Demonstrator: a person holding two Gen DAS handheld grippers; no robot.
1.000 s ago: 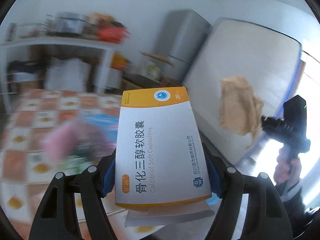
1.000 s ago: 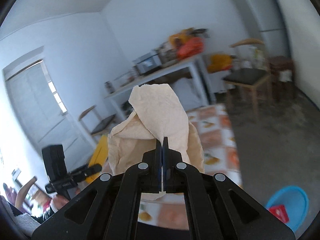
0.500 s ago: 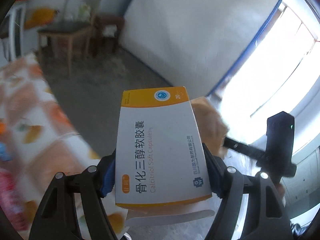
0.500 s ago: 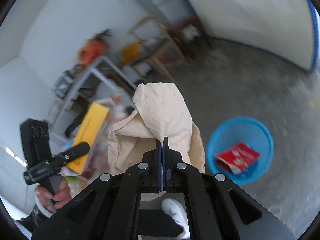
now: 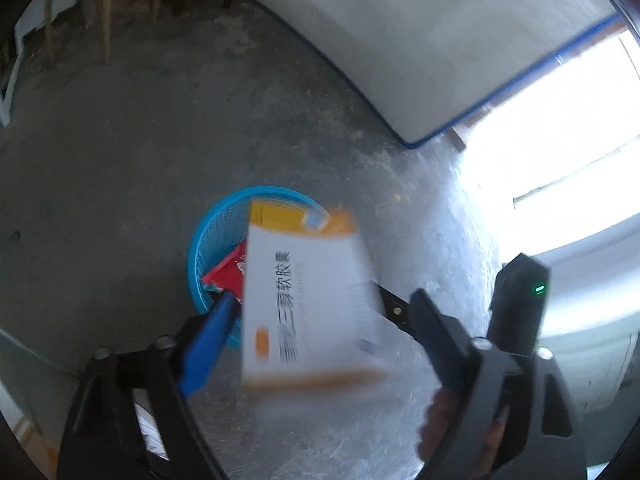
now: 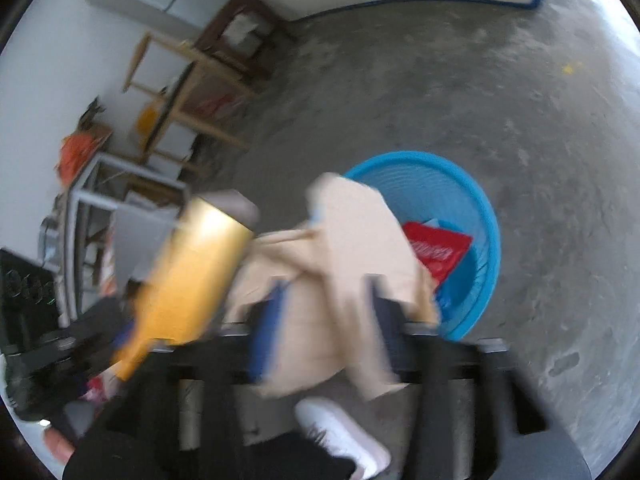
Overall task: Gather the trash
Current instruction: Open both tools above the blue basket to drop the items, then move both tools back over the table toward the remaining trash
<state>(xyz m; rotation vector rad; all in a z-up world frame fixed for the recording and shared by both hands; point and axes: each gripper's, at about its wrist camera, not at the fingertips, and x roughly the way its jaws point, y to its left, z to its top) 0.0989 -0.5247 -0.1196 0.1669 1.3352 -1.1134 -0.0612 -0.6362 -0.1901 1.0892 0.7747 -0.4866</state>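
My left claw (image 5: 320, 320): jaws spread wide, having just been opening. The medicine box (image 5: 308, 300), white with orange bands and dark print, hangs blurred between them; the blue pad (image 5: 206, 344) on one side stands clear of its edge and the black finger on the other side is apart from it too, so nothing pinches it.

My right claw (image 6: 324, 320): jaws parted, having just been opening. The crumpled beige tissue (image 6: 344, 264) lies blurred between and in front of them; I cannot tell whether a pad still brushes it, but it is not clamped.

Blue basket (image 5: 218, 236): round, mesh-walled, standing on the floor below both claws. In the left view the box covers much of its mouth; in the right view the tissue overlaps its near rim.

Red packet (image 6: 438, 252): lying inside the basket, tilted against the wall.

Concrete floor (image 5: 120, 152): grey, rough, bare around the basket.

White panel with blue edging (image 5: 420, 40): leaning upright along the far side of the floor.

Wooden chair (image 6: 192, 80): beyond the basket, near the wall, blurred.

Shoe (image 6: 344, 436): white, on the floor under my right claw, with a dark trouser leg just beside it.

My hand (image 6: 56, 446): low at the left edge of the right view, under the other claw's black handle.
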